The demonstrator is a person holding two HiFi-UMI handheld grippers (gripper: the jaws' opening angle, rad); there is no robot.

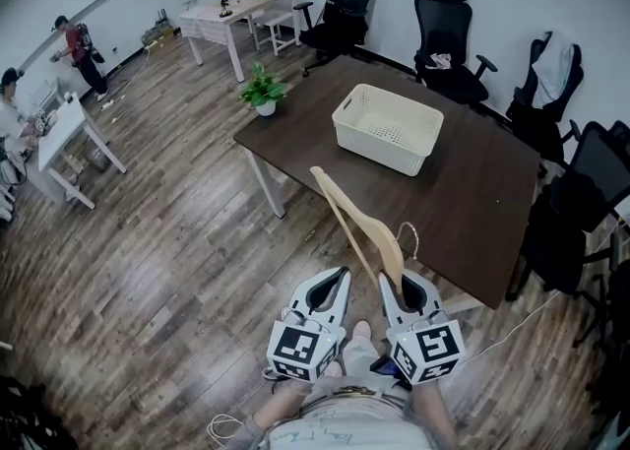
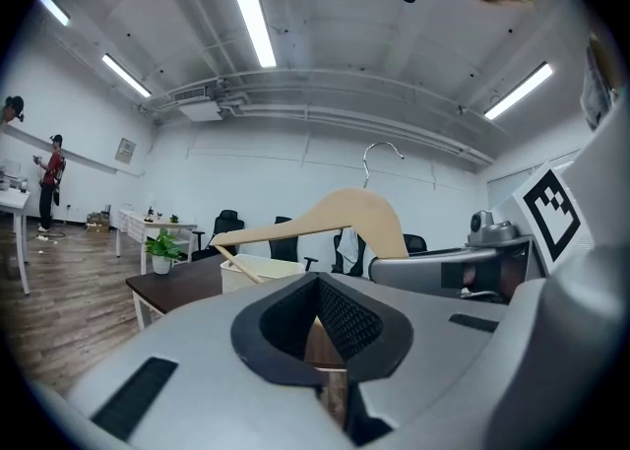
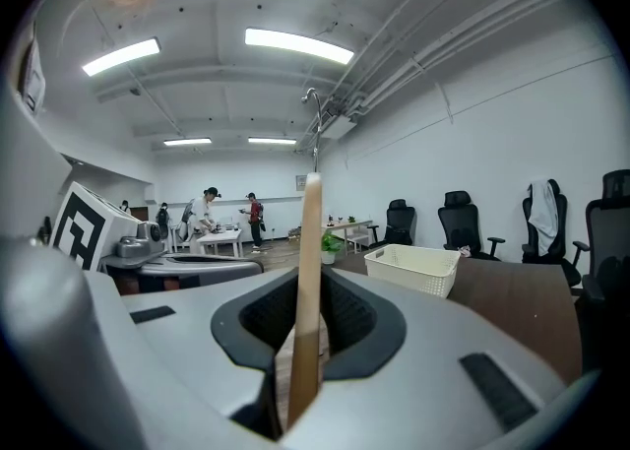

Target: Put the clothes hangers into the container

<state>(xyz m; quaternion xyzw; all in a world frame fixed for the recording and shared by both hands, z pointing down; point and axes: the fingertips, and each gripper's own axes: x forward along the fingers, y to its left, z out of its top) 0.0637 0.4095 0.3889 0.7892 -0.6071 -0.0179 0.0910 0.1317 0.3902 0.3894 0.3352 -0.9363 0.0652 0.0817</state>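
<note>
1. The right gripper (image 1: pixel 411 290) is clamped on a wooden hanger (image 1: pixel 359 231), which is held up just ahead of it. The left gripper (image 1: pixel 333 289) is pressed together with nothing pinched.
2. The basket (image 1: pixel 379 153) is seen well ahead on the table (image 1: pixel 472 202) and looks empty.
3. No hanger is judged delivered yet; the carry and drop remain.

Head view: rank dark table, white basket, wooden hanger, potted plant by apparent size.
1. dark table
2. white basket and wooden hanger: look similar, and the hanger is nearer the camera, so not ranked
3. potted plant
</note>
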